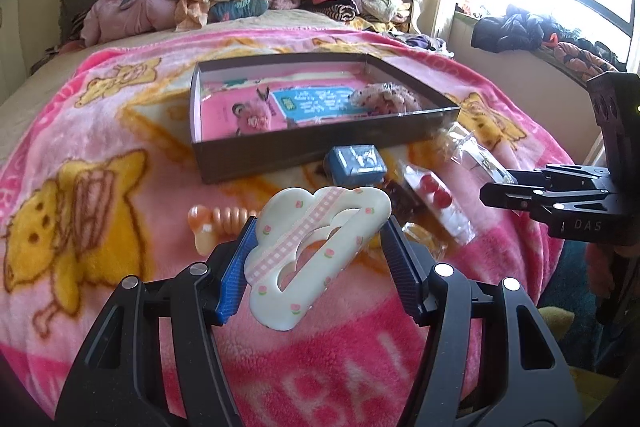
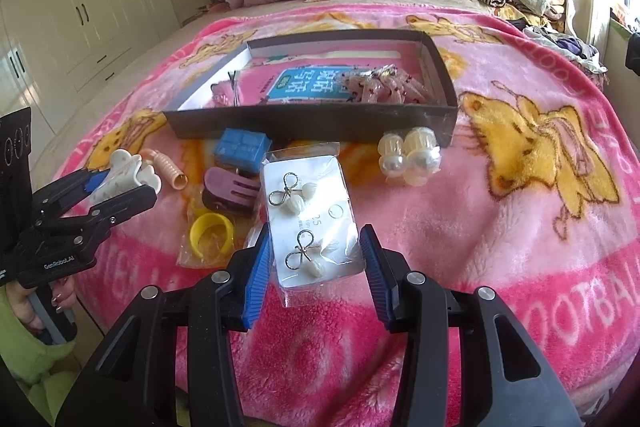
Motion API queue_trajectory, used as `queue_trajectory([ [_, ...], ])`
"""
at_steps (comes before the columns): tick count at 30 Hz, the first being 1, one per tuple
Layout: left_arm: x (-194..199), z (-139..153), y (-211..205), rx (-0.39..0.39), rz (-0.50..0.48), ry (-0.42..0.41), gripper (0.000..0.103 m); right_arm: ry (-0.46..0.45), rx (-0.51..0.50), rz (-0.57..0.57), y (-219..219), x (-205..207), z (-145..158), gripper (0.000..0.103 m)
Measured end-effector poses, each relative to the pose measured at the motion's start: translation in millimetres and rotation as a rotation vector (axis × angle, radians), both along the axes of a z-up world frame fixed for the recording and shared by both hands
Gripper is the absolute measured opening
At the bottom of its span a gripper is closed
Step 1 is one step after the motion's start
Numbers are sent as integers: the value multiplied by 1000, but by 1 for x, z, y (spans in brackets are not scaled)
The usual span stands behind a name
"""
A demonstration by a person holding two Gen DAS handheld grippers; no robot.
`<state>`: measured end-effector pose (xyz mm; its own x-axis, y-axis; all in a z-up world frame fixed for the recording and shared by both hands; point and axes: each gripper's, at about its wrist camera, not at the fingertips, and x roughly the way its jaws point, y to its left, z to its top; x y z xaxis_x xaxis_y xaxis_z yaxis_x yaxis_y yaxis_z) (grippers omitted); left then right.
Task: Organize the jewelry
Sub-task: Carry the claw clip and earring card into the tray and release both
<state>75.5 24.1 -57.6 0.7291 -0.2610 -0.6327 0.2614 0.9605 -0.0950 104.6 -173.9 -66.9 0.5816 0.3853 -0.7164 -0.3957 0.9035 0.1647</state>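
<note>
One shallow dark box (image 1: 320, 147) sits on the bed's pink blanket (image 1: 100, 147). The left claw (image 1: 316, 243) is clamped on one stiff, glossy cloud hair clip (image 1: 316, 247), slippery, best gripped by its edges. The right claw (image 2: 316, 259) pinches one light, crinkly earring packet (image 2: 312, 227) holding two fragile earrings.

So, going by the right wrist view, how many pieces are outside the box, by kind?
Hair claws: 2, white claw, maroon claw
Coil hair tie: 1
Blue case: 1
Yellow ring: 1
Earring packet: 1
Pearl pieces: 2
Total: 8
</note>
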Motion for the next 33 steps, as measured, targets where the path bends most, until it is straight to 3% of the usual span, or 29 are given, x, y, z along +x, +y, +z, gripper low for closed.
queue_trajectory([
  [33, 89, 25, -20, -20, 29, -35, 53, -73, -24, -70, -13, 47, 29, 42],
])
